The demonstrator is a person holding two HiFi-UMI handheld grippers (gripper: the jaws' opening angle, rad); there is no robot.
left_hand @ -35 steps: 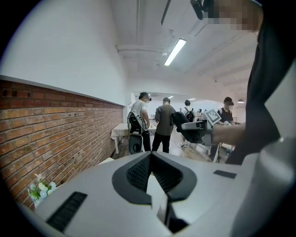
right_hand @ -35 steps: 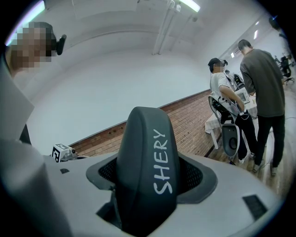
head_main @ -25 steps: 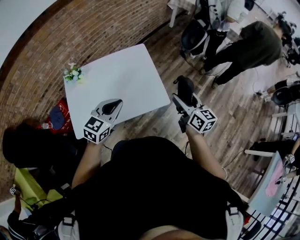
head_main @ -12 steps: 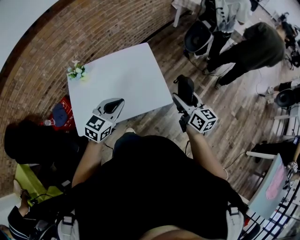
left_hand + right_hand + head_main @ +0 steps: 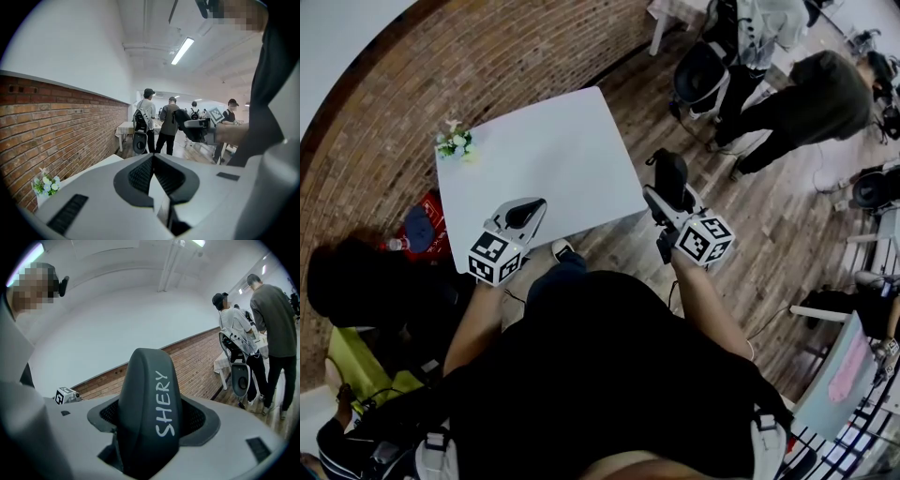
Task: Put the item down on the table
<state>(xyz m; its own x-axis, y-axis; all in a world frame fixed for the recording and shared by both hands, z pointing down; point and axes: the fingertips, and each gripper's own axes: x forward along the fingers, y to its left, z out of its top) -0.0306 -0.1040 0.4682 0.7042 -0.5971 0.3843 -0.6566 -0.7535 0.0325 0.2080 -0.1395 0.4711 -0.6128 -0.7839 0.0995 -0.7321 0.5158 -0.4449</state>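
Note:
A dark grey oblong case (image 5: pixel 149 399) lettered "SHERY" stands upright between the jaws of my right gripper (image 5: pixel 150 425), which is shut on it. In the head view that right gripper (image 5: pixel 667 180) holds the case (image 5: pixel 670 172) over the wooden floor, just off the right edge of the white square table (image 5: pixel 553 155). My left gripper (image 5: pixel 523 216) hovers over the table's near edge. Its jaws are pressed together with nothing between them, as the left gripper view shows (image 5: pixel 153 163). That view also catches the case (image 5: pixel 182 121) to the right.
A small bunch of white flowers (image 5: pixel 453 142) sits at the table's far left corner. A red bag with a blue cap (image 5: pixel 419 228) lies on the floor at the left. Several people (image 5: pixel 806 94) and a black chair (image 5: pixel 698 70) stand at the upper right. A brick wall (image 5: pixel 487 56) runs behind the table.
Both grippers have barely moved. The head view has shifted slightly, and a shoe now shows below the table's near edge. The people at the back have shifted.

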